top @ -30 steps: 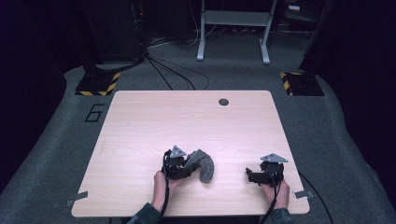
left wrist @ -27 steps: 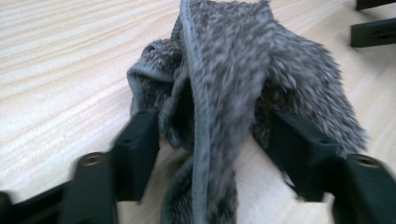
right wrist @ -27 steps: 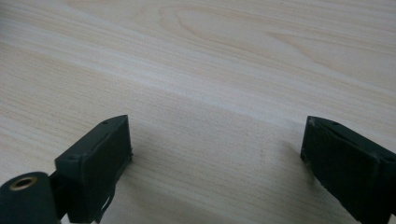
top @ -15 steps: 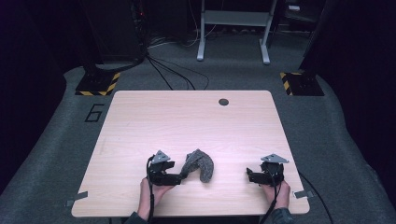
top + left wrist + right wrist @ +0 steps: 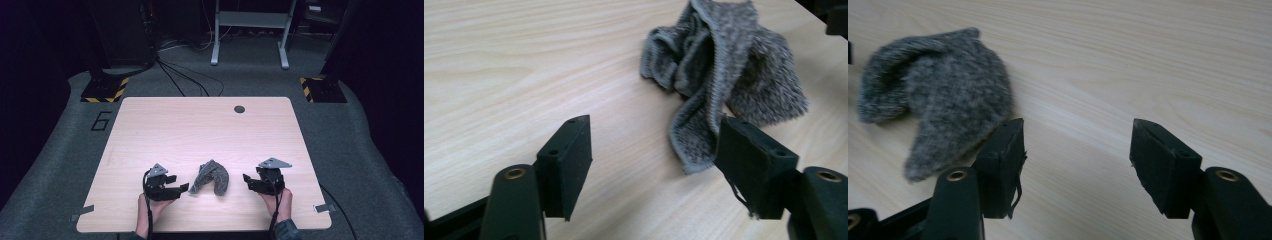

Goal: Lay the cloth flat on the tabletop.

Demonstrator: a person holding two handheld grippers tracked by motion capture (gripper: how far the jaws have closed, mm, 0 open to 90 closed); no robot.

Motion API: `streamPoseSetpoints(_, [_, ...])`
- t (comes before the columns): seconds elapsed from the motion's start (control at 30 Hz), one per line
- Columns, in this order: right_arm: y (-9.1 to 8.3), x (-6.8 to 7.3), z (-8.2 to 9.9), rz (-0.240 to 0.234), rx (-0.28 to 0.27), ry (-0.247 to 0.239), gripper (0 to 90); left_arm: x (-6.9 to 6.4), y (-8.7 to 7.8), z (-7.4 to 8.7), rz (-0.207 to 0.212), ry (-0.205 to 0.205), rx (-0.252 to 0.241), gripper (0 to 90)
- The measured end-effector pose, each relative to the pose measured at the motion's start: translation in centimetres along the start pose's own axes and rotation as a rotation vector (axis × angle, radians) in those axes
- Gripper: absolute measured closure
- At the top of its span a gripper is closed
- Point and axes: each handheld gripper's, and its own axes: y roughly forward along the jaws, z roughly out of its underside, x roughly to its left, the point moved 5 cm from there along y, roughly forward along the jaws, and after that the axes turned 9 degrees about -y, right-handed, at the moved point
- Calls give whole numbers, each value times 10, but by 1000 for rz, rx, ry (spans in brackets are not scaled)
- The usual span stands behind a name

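A crumpled grey knitted cloth (image 5: 212, 177) lies on the wooden table (image 5: 200, 130) near its front edge, between my two hands. My left gripper (image 5: 181, 186) rests just left of it, open, with nothing between its jaws. In the left gripper view the cloth (image 5: 719, 75) lies ahead and to the right of the left gripper (image 5: 654, 165), its near corner beside the right jaw. My right gripper (image 5: 246, 181) sits to the cloth's right, open and empty. In the right gripper view the cloth (image 5: 943, 95) lies left of the right gripper (image 5: 1078, 165).
A round dark grommet hole (image 5: 239, 109) sits near the table's far edge. Past the table are carpet, cables (image 5: 182, 75), a grey metal stand (image 5: 250, 30) and two black-and-yellow striped bases (image 5: 105, 89).
My left gripper has let go of the cloth and drawn back to the left, jaws now apart. The cloth stays heaped in place. The right gripper has hardly moved.
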Motion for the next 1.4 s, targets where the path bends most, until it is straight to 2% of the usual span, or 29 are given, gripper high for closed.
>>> streamPoseSetpoints(0.17, [3,27,-8,-53,-7,-22,411,-10,7,6,25,31,31,313])
streamPoseSetpoints(0.2, [4,31,-8,-62,-7,-13,414,-12,9,8,26,45,41,309])
streamPoseSetpoints(0.23, [5,34,-8,-79,-3,-9,419,-14,12,9,23,44,43,307])
streamPoseSetpoints(0.37, [11,48,-8,-123,17,-29,417,-19,20,10,14,85,74,309])
streamPoseSetpoints(0.43, [15,57,-8,-125,33,-48,404,-21,23,10,11,94,80,319])
streamPoseSetpoints(0.53, [20,67,-8,-130,52,-92,404,-24,28,11,7,114,97,395])
streamPoseSetpoints(0.57, [20,67,-8,-130,52,-92,404,-24,28,11,7,114,97,437])
streamPoseSetpoints(0.6, [25,72,-7,-119,69,-101,403,-27,32,12,12,136,106,498])
streamPoseSetpoints(0.63, [27,74,-6,-128,77,-108,404,-27,33,13,10,138,112,528])
streamPoseSetpoints(0.67, [29,77,-6,-125,87,-97,410,-27,33,13,10,138,112,578])
streamPoseSetpoints(0.7, [32,77,-5,-119,94,-124,438,-27,34,13,6,153,119,620])
streamPoseSetpoints(0.83, [37,78,-1,-98,136,-134,571,-25,33,11,-12,154,101,770])
streamPoseSetpoints(0.87, [37,78,-1,-98,136,-134,571,-25,33,11,-12,154,101,814])
streamPoseSetpoints(0.9, [38,76,1,-98,146,-124,629,-25,32,11,-11,153,100,814])
streamPoseSetpoints(1.03, [35,66,5,-82,137,-98,726,-21,27,8,-30,167,77,859])
streamPoseSetpoints(1.07, [32,60,5,-70,125,-95,743,-21,26,7,-32,168,77,864])
streamPoseSetpoints(1.13, [31,59,4,-65,120,-86,752,-19,23,5,-36,170,63,864])
streamPoseSetpoints(1.2, [25,51,3,-45,107,-66,771,-16,19,1,-44,173,51,868])
streamPoseSetpoints(1.23, [23,49,3,-47,101,-77,777,-15,16,0,-45,174,44,869])
streamPoseSetpoints(1.3, [20,44,1,-30,86,-61,796,-14,12,-3,-51,175,35,871])
streamPoseSetpoints(1.4, [14,37,-1,-20,72,-68,810,-13,6,-6,-42,165,18,872])
